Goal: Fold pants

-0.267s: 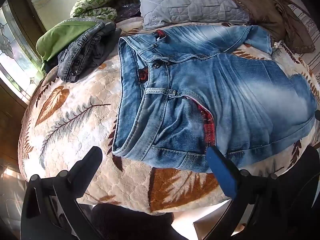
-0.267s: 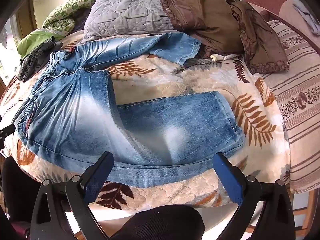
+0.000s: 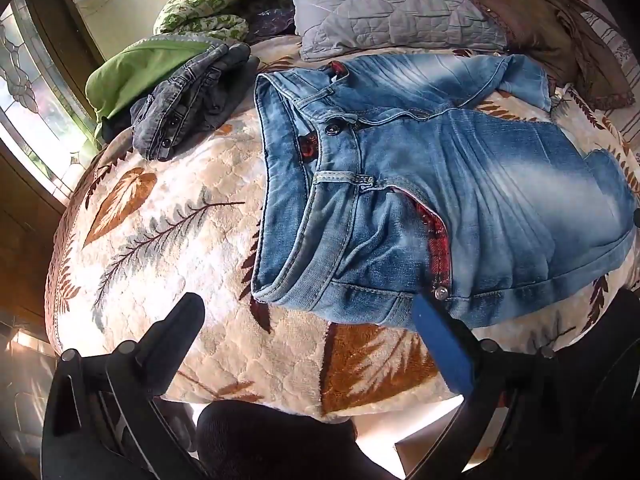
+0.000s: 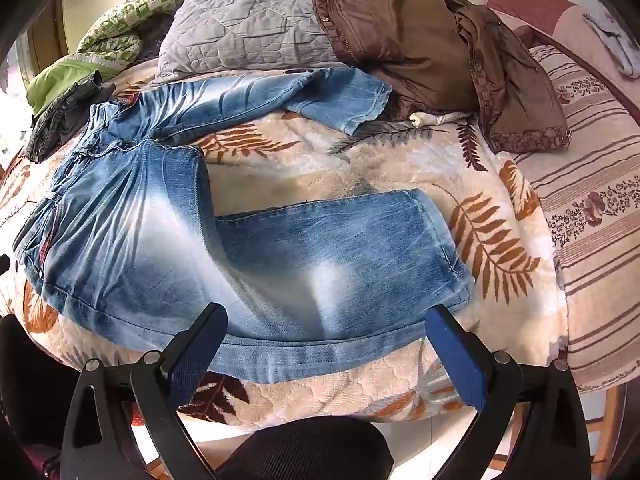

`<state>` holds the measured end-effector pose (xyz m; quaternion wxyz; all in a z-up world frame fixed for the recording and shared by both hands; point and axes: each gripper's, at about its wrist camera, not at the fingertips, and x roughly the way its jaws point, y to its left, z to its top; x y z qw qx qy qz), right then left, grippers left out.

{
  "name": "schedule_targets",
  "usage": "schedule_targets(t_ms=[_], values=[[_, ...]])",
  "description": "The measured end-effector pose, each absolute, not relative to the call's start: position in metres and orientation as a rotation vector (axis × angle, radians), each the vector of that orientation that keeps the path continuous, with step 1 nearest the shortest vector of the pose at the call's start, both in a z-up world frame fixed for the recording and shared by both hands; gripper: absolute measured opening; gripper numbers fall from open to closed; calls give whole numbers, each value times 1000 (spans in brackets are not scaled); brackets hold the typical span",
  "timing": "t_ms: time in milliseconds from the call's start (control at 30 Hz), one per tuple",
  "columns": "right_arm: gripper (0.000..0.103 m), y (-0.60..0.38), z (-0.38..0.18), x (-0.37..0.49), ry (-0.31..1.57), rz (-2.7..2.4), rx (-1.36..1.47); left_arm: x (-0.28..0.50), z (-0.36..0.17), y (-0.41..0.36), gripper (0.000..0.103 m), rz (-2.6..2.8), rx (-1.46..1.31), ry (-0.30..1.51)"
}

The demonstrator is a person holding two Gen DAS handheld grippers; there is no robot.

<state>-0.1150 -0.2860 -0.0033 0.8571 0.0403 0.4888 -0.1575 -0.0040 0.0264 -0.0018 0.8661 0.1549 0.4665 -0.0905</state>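
1. Both sets of fingers are spread wide and hold nothing: left gripper (image 3: 308,328) near the waistband, right gripper (image 4: 326,334) over the near leg.
2. The jeans (image 4: 160,240) lie flat on the bed (image 4: 360,160), waist left, legs splayed rightward.
3. Pinch the near leg's outer seam, then carry it across onto the far leg (image 4: 280,96).

We are in a bedroom of a home: a bed fills both views, covered by a plush cream blanket (image 4: 360,168) printed with rust-brown leaves. At its head lie a grey quilted pillow (image 4: 248,28) and a green-patterned one (image 3: 208,4), with a brown jacket (image 4: 432,44) tossed beside (lived-in, not staged). A leaded-glass window (image 3: 24,92) in a wooden frame lights the left side.
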Motion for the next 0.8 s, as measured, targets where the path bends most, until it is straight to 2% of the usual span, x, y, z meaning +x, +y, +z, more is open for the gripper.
schedule_targets(t_ms=[600, 800], values=[[100, -280, -5, -117, 1054, -296, 45, -22, -2, -10, 103, -325, 329, 1007], [100, -279, -6, -114, 1058, -286, 59, -30, 10, -28, 103, -338, 378, 948]])
